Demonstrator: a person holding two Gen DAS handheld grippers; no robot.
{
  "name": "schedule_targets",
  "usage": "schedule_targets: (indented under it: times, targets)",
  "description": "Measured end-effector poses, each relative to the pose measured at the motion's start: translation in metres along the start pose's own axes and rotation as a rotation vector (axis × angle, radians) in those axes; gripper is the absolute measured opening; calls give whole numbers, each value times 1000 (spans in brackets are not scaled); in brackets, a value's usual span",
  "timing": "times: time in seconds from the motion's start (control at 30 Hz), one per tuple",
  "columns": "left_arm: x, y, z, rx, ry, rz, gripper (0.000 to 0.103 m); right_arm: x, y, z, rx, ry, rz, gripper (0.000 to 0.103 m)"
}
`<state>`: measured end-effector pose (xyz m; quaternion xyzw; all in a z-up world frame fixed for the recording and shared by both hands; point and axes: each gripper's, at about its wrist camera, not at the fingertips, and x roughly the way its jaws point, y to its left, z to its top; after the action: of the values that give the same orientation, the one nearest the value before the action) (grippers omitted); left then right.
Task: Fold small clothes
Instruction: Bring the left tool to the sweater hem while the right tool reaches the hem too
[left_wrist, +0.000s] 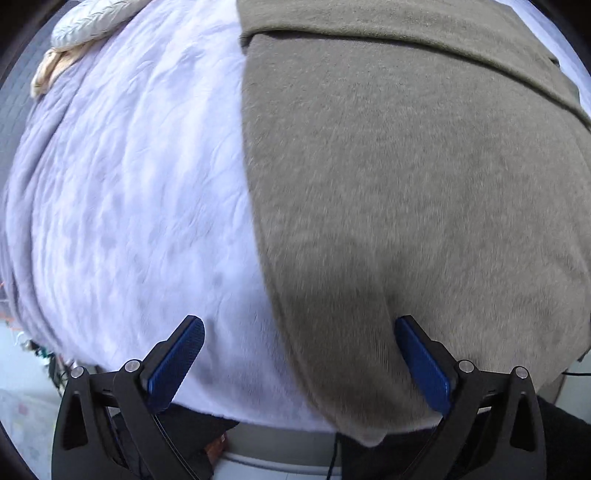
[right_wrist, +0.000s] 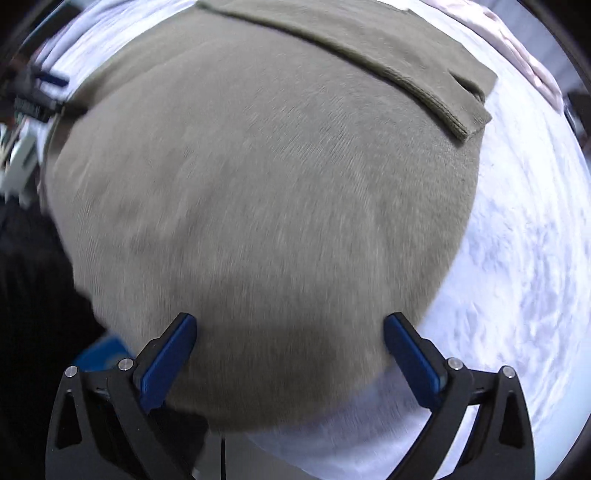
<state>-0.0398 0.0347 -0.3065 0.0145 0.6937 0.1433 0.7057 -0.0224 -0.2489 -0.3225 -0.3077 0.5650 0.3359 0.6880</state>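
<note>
Both grippers, left (left_wrist: 299, 328) & right (right_wrist: 290, 325), hang wide open w/ nothing held, low over the olive knit garment (right_wrist: 258, 206) lying flat on the lavender blanket (left_wrist: 140, 192); prob. pre-fold, so next: pinch near hem corners.

Home bedroom, lavender bedspread (left_wrist: 122, 192) over a bed, quilted pillow (left_wrist: 92, 22) at its edge

Bright daylight; soft motion blur (both views); strong fisheye bulge, dark corners
</note>
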Motion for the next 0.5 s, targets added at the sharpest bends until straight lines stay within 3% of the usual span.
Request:
schedule_targets:
  times: [0.07,0.13,0.2,0.27,0.4,0.43,0.5]
  targets:
    - [-19,-1,-7,-34,-25,30,103,-14,-4,2,2,3,-11,102]
    - [-46,-8,-9,-62,-95,-15,103,-36,-7,8,1,-73,-1,102]
    - [-63,-20,-10,-42,-137,-44,103,-49,0,24,-40,-137,2,102]
    - [-66,-50,2,18,-157,-62,103,-47,16,44,-103,-144,7,102]
    - [-39,-89,21,123,-94,-56,103,-15,39,57,-220,-61,-9,101]
    - [-23,-93,27,136,-69,-40,103,-3,38,53,-229,-22,-9,102]
    - [-1,-93,22,127,-25,-39,103,3,29,44,-214,-25,6,102]
